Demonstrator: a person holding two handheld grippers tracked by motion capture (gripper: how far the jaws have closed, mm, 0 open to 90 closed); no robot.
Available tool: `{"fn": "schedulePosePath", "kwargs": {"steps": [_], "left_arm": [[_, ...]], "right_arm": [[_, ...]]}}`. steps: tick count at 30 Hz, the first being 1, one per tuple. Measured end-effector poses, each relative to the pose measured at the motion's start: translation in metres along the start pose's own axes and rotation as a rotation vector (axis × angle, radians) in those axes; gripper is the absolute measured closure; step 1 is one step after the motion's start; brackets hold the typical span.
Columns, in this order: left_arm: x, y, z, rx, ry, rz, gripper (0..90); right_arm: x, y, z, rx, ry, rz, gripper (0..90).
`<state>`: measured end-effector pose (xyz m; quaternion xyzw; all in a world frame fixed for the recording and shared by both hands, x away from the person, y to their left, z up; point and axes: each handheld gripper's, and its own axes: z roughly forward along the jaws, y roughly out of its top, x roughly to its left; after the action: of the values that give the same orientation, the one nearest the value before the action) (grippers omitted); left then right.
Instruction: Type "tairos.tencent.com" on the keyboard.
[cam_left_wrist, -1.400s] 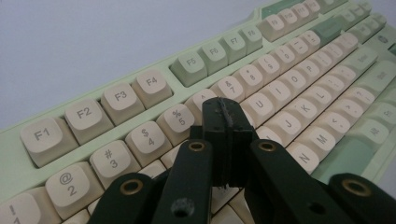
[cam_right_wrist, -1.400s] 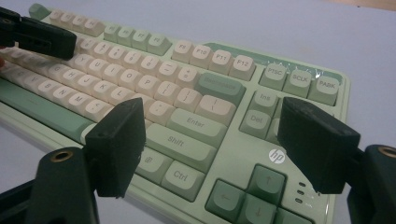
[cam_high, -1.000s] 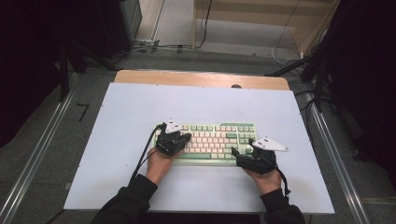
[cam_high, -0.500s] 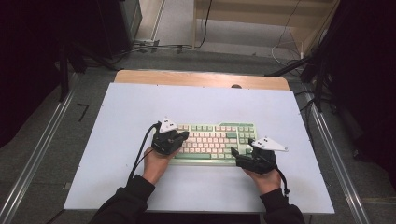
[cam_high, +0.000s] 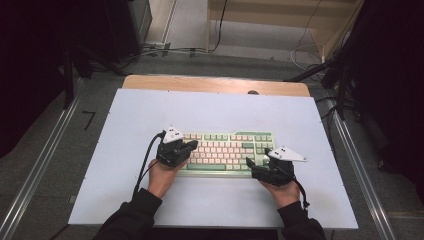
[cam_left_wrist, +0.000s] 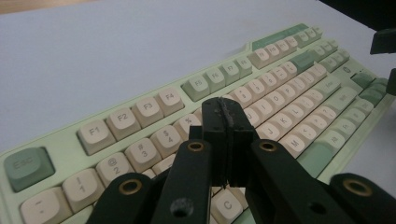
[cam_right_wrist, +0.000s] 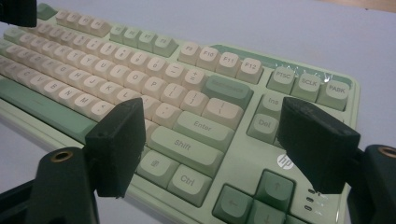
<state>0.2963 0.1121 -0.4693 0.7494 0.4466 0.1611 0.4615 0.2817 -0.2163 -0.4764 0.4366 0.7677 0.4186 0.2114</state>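
Observation:
A pale green keyboard (cam_high: 225, 150) with cream and green keys lies flat in the middle of the white table top (cam_high: 210, 115). My left gripper (cam_high: 189, 146) hovers over the keyboard's left end. In the left gripper view its jaws (cam_left_wrist: 229, 122) are pressed together with nothing between them, just above the number and letter rows of the keyboard (cam_left_wrist: 289, 79). My right gripper (cam_high: 257, 162) is at the keyboard's near right corner. Its jaws (cam_right_wrist: 219, 140) stand wide apart above the Shift, Ctrl and arrow keys of the keyboard (cam_right_wrist: 140, 60), holding nothing.
A wooden strip (cam_high: 215, 84) runs along the table's far edge. Metal rails (cam_high: 350, 150) flank the table on both sides. Cables (cam_high: 165, 49) lie on the floor beyond it, and a wooden frame (cam_high: 280, 20) stands at the back.
My left gripper has shifted a little to the left over the keyboard's left end, still shut. The right gripper and the keyboard have not moved.

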Motion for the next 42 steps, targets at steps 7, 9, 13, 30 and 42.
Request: {"fn": "schedulePosePath", "kwargs": {"steps": [7,9,13,30,42], "left_arm": [[0.013,-0.007,-0.015,0.000,0.031,-0.024,89.8],[0.016,-0.009,-0.017,0.004,0.039,-0.034,89.8],[0.021,-0.014,-0.021,0.020,0.058,-0.040,89.8],[0.028,-0.027,-0.013,0.104,0.082,-0.042,89.8],[0.026,-0.027,-0.013,0.108,0.079,-0.037,89.7]], "right_arm": [[0.004,0.003,0.005,0.001,0.015,-0.011,22.1],[0.005,0.004,0.006,0.002,0.017,-0.013,22.1],[0.007,0.006,0.008,0.001,0.028,-0.020,22.1],[0.009,0.008,0.011,-0.002,0.039,-0.024,22.1],[0.008,0.008,0.010,-0.002,0.038,-0.024,22.1]]}}
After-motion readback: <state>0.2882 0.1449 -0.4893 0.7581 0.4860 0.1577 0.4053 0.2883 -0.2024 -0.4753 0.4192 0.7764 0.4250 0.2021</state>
